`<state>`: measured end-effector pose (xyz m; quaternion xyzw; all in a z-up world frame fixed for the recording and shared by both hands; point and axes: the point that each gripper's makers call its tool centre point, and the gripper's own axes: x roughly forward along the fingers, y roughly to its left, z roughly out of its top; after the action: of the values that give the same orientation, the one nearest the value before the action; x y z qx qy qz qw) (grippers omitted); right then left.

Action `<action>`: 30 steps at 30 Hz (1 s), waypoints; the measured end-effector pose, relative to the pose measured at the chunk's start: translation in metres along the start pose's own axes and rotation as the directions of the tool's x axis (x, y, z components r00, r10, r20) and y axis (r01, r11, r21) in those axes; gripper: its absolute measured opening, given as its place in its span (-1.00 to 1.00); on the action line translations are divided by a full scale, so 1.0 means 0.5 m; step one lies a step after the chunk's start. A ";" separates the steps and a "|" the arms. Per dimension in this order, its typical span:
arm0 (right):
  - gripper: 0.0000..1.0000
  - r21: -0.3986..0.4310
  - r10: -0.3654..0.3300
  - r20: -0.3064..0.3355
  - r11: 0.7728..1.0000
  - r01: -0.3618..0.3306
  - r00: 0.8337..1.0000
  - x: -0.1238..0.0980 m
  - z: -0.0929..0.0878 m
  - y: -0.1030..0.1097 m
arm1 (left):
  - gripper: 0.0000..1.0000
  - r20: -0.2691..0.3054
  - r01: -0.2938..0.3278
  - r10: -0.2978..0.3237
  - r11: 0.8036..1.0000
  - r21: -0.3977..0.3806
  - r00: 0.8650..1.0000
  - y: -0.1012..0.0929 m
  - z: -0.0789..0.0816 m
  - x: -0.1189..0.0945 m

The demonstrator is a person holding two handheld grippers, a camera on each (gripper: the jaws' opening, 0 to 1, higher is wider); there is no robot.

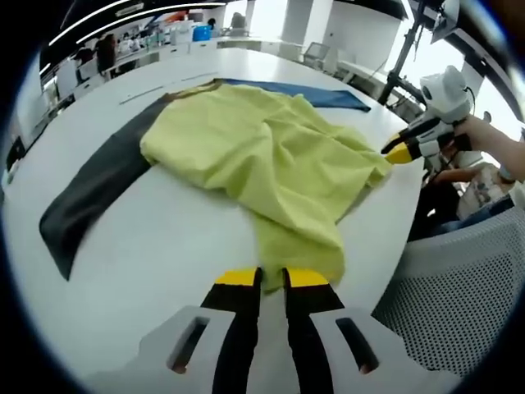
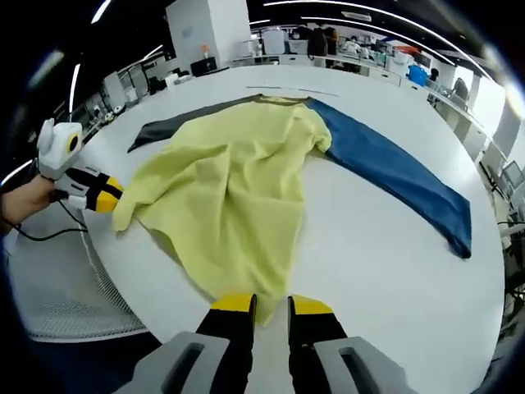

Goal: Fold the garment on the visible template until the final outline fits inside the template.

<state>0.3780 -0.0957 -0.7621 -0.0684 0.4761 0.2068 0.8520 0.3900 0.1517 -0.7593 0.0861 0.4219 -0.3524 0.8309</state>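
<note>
A crumpled yellow garment (image 1: 271, 156) (image 2: 230, 197) lies on a round white table (image 1: 164, 246) (image 2: 385, 271). It partly covers a long flat template, black (image 1: 90, 189) (image 2: 164, 127) on one side and blue (image 1: 320, 94) (image 2: 394, 172) on the other. At the bottom of the left gripper view, my left gripper (image 1: 272, 279) is shut on the garment's near edge. It also appears at the left of the right gripper view (image 2: 111, 199), at a garment corner. My right gripper (image 2: 271, 305) is shut on the near hem and appears at another corner (image 1: 398, 152).
Grey mesh chair backs (image 1: 459, 287) (image 2: 66, 295) stand just off the table's near rim. A person's hands (image 1: 492, 135) (image 2: 25, 201) hold the grippers. A dark stand (image 1: 402, 66) rises behind the table, and lab benches (image 2: 344, 49) line the far wall.
</note>
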 end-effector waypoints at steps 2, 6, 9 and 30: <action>-0.80 0.000 -0.013 0.006 1.000 0.013 1.000 -0.003 0.002 -0.002 | -0.86 0.001 -0.002 0.002 1.000 -0.008 1.000 0.000 0.001 0.000; -0.82 0.030 -0.043 0.008 0.999 0.042 0.999 -0.004 0.001 -0.003 | -0.88 -0.001 -0.011 0.011 1.000 0.029 1.000 -0.009 0.002 0.002; -0.89 0.072 -0.032 0.008 0.997 0.031 0.999 -0.003 0.000 0.006 | -0.91 -0.004 -0.013 0.013 0.997 0.083 1.000 -0.011 0.002 0.003; -1.00 0.230 0.059 0.091 0.970 -0.078 0.994 -0.026 0.000 -0.005 | -1.00 0.086 -0.043 0.057 0.988 -0.151 0.995 0.011 0.011 -0.068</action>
<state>0.3729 -0.1016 -0.7512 0.0573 0.4631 0.1814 0.8656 0.3836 0.1706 -0.7310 0.0185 0.4069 -0.3024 0.8618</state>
